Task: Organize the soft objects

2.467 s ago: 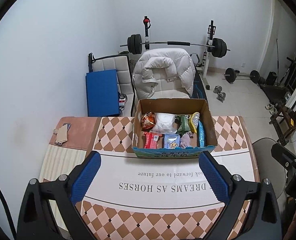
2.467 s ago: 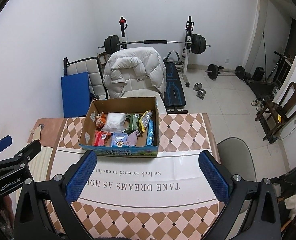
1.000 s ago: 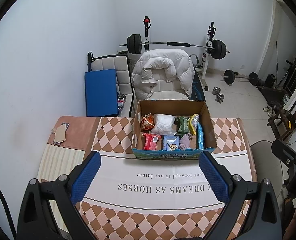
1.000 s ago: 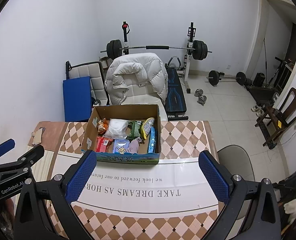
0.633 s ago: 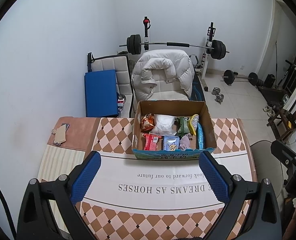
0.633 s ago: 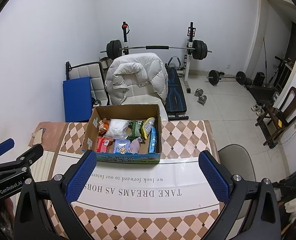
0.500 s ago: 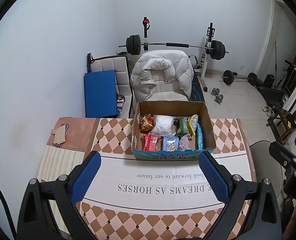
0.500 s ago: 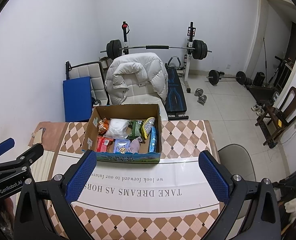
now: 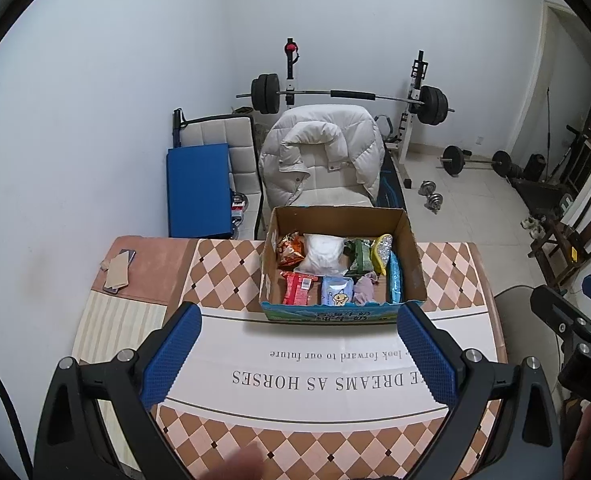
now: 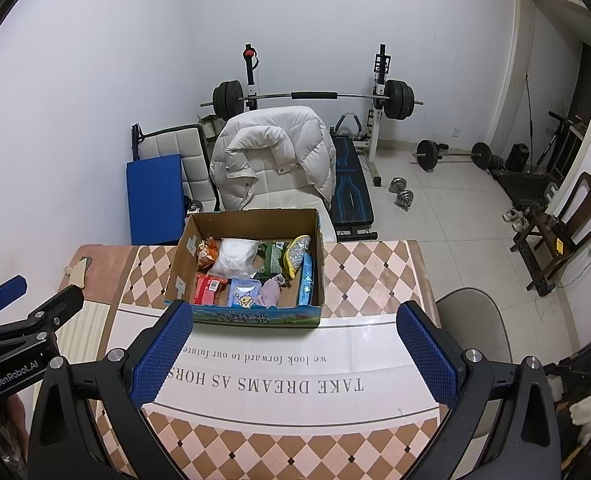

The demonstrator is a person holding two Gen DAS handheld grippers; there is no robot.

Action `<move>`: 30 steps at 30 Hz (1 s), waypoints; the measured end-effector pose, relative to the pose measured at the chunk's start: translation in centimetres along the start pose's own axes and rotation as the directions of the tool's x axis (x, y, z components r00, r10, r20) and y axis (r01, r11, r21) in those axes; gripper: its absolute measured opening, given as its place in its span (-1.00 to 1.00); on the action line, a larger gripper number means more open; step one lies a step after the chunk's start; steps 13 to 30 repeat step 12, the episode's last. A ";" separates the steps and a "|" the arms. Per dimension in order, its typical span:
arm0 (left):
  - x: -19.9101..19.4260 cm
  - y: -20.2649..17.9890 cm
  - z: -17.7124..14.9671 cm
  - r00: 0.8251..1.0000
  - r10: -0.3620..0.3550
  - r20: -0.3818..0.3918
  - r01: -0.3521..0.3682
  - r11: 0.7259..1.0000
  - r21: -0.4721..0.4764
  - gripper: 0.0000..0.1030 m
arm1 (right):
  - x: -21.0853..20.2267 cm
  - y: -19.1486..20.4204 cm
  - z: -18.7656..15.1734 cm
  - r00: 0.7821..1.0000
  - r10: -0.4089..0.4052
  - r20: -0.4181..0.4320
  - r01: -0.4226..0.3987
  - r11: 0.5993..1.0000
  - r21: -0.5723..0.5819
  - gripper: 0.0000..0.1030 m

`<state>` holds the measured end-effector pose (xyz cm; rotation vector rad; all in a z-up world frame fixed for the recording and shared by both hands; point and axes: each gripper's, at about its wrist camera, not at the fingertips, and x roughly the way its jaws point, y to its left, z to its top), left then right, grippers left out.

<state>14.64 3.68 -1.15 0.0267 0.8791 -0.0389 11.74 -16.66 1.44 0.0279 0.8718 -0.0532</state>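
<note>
An open cardboard box [image 9: 411, 256] stands at the far side of the table and also shows in the right wrist view [image 10: 316, 248]. It holds several soft packs: a white bag [image 9: 322, 252], an orange snack bag [image 9: 289, 249], a red pack [image 9: 299, 288], a light blue tissue pack [image 9: 336, 291], a green pack [image 9: 358, 258] and a pink cloth [image 9: 364, 289]. My left gripper [image 9: 297, 354] is open and empty, above the table in front of the box. My right gripper [image 10: 293, 354] is open and empty, also in front of the box.
The table [image 9: 223, 272] has a checkered cloth with a white printed band. A phone with a card on it [image 9: 117, 272] lies at the far left corner. Behind the table stand a chair with a white puffer jacket [image 9: 319, 156], a blue mat [image 9: 197, 190] and a barbell rack [image 9: 347, 96].
Both grippers have drawn back a little from the box over the last seconds. They stay open and nothing on the table has moved.
</note>
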 end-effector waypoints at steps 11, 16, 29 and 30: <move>-0.8 -0.1 -0.2 0.999 0.020 0.025 -0.020 1.000 0.000 0.95 | -0.1 0.6 0.5 1.000 0.001 0.008 -0.001 1.000 0.002 1.00; -0.9 -0.1 -0.1 0.999 0.026 0.033 -0.026 1.000 -0.002 0.95 | -0.3 0.6 0.5 1.000 0.001 0.009 -0.001 1.000 0.003 1.00; -0.9 -0.1 -0.1 0.999 0.026 0.033 -0.026 1.000 -0.002 0.95 | -0.3 0.6 0.5 1.000 0.001 0.009 -0.001 1.000 0.003 1.00; -0.9 -0.1 -0.1 0.999 0.026 0.033 -0.026 1.000 -0.002 0.95 | -0.3 0.6 0.5 1.000 0.001 0.009 -0.001 1.000 0.003 1.00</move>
